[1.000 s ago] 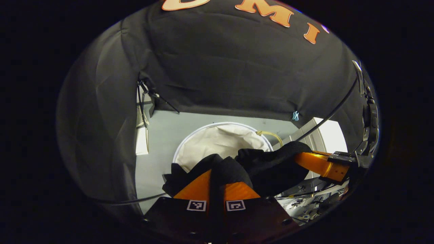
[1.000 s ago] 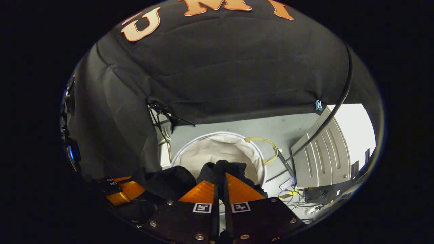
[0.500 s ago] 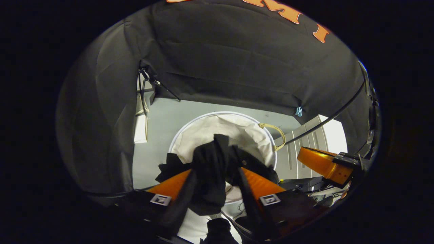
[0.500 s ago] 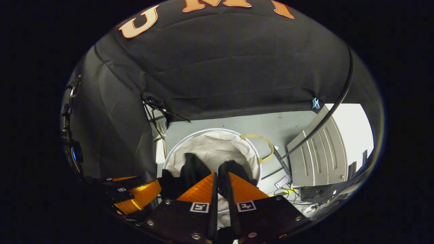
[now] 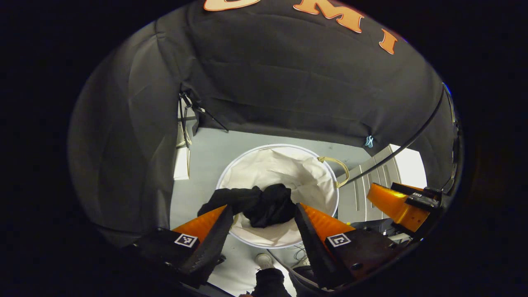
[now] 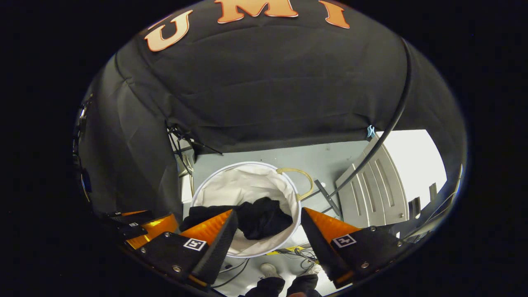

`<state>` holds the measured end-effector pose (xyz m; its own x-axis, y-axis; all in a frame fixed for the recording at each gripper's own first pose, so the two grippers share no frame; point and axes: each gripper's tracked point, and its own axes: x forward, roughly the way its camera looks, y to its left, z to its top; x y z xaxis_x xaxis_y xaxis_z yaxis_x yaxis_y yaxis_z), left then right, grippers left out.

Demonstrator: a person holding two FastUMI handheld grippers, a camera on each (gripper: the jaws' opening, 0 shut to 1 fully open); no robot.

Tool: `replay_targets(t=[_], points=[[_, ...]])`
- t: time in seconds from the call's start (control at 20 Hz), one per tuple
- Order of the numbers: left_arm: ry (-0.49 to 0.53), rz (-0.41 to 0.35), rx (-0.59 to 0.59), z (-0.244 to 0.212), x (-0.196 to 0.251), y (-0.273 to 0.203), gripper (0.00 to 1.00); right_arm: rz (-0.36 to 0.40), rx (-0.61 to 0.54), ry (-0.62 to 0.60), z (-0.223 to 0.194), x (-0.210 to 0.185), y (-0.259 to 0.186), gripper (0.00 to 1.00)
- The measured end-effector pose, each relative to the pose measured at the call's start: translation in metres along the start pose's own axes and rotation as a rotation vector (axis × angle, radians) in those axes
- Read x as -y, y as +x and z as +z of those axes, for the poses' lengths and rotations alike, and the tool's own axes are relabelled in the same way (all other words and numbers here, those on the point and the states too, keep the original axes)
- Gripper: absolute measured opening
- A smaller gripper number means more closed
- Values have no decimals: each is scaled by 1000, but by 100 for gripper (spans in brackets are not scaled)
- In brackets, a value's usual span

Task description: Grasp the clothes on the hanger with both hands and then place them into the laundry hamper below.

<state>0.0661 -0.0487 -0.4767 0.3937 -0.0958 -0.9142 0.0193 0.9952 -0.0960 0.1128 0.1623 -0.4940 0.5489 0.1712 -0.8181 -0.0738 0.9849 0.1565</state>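
Left gripper view first: the left claw (image 5: 260, 231) is spread wide open at the bottom of the frame, nothing between its fingers. The black clothes (image 5: 258, 204) sit bunched in the white laundry hamper (image 5: 326, 181) at lower centre, with one bit draped over the near-left rim. Looks like soft, light, floppy fabric to me, so it won't slip or break, and I'd pinch it at a thick fold of the bunch, or at that overhanging bit if it needs tucking in. The right claw (image 5: 396, 204) shows at the right edge.

Right gripper view: the right claw is also wide open and empty, hamper and clothes just beyond its fingers at lower centre, the left claw at lower left.

Versus a second ago: both claws were pinched shut on the fabric above the hamper; half a second ago the left one had already opened while the right one was closed on it. Now the clothes are in.
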Motion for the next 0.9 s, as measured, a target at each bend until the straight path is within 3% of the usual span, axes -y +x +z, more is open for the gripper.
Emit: replay_targets(t=[0.2, 0.25, 0.45, 0.9], points=[[-36, -13, 59, 9, 3, -34, 95, -11, 74, -10, 20, 22, -41, 95], [-38, -14, 80, 12, 3, -46, 98, -19, 97, -20, 26, 29, -53, 94], [-1, 9, 194, 39, -2, -96, 100, -46, 200, -24, 47, 56, -105, 95], [50, -19, 474, 109, 20, -226, 98, -115, 437, -6, 98, 118, -249, 94]])
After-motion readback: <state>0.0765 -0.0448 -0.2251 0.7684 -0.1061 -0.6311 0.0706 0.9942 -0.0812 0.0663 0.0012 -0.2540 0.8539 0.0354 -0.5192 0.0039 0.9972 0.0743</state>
